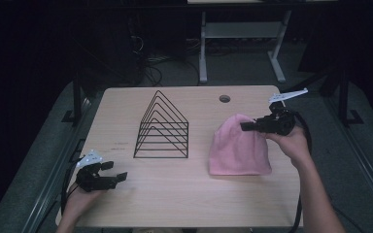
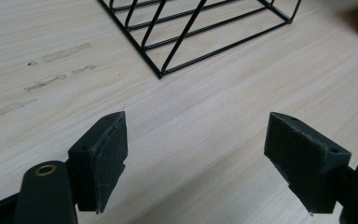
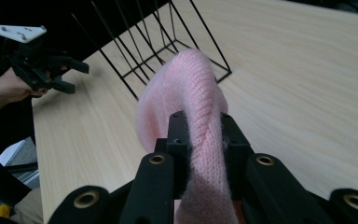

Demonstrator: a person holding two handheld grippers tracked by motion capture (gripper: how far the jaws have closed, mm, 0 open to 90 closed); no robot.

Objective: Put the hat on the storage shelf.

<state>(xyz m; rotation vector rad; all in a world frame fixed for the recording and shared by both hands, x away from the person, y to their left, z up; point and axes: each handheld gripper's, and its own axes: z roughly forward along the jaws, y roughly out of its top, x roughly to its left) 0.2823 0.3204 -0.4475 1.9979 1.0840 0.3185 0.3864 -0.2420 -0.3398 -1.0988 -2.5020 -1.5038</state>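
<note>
pinching a fold of the pink knit beanie (image 3: 186,88) between the jaws of the right gripper (image 3: 199,135), jaws nearly closed with just the bunched knit squeezed in the gap. crown end of the hat bulging up and out ahead of the jaw tips, ribbed fabric running back down between the pads toward the camera. from the high view, same right gripper (image 1: 246,126) coming in at the top right edge of the beanie (image 1: 238,148), rest of the hat lying flat on the wooden table (image 1: 184,204) off to the side of the jaws.

sitting beyond the jaw tips in the right gripper view: black wire rack (image 3: 168,42), apart from the hat, not touching it. further off past that, the other hand with its own gripper.

left gripper (image 2: 196,154) spread wide open, nothing between the pads, bare tabletop under the gap. corner of the wire rack (image 2: 196,32) just ahead of the jaws, a sliver of pink way out ahead and to the right. from above, left gripper (image 1: 114,171) held low by the table's near left corner, well away from the beanie, rack (image 1: 161,128) standing between the two grippers.
</note>
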